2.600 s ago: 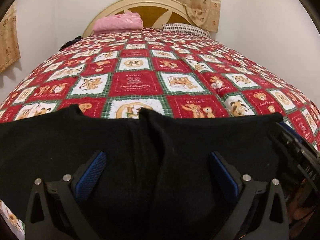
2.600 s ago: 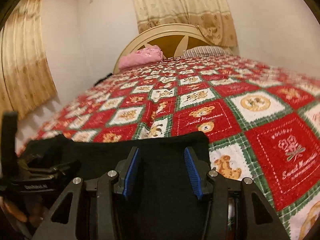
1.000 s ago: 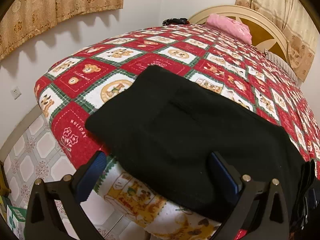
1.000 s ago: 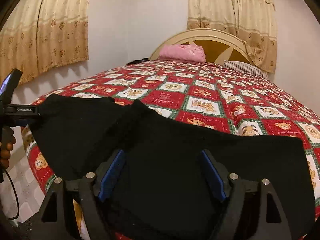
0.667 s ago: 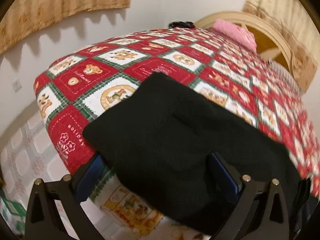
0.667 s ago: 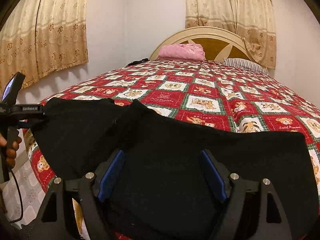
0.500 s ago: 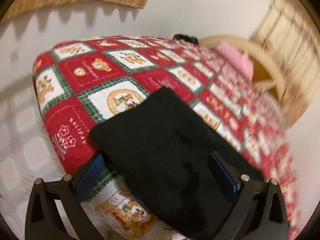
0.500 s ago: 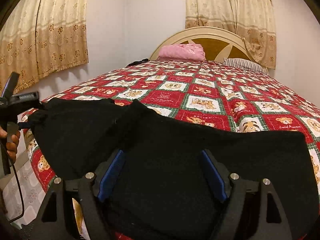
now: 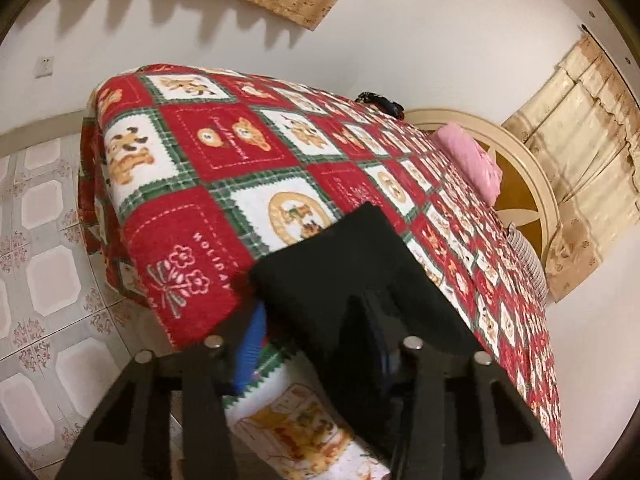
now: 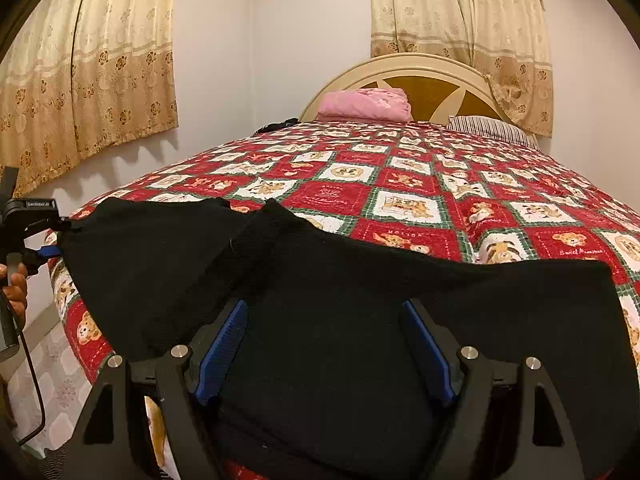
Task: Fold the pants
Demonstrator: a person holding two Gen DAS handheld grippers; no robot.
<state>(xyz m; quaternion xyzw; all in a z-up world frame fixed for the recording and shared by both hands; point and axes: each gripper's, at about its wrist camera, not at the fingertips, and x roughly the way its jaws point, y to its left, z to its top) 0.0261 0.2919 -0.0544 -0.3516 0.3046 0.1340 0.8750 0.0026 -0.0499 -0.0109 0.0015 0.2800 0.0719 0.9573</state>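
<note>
The black pants [image 10: 340,280] lie across the near edge of the bed, partly folded, with a raised fold [image 10: 272,216] near the middle. In the left wrist view my left gripper [image 9: 320,336] is shut on the left end of the pants [image 9: 344,264] at the bed's corner; the cloth covers the right finger. It also shows in the right wrist view [image 10: 44,246], pinching that end. My right gripper [image 10: 324,340] is open, its blue pads [image 10: 224,340] over the pants' middle, holding nothing.
The red, white and green teddy-bear quilt [image 10: 400,184] covers the bed. A pink folded cloth [image 10: 364,106] and a striped pillow [image 10: 488,126] lie by the headboard [image 10: 432,80]. Tiled floor [image 9: 44,280] lies left of the bed; curtains [image 10: 88,76] hang on the wall.
My left gripper has closed on the left end of the pants and turned toward the bed's corner. The right gripper has stayed open over the middle of the pants.
</note>
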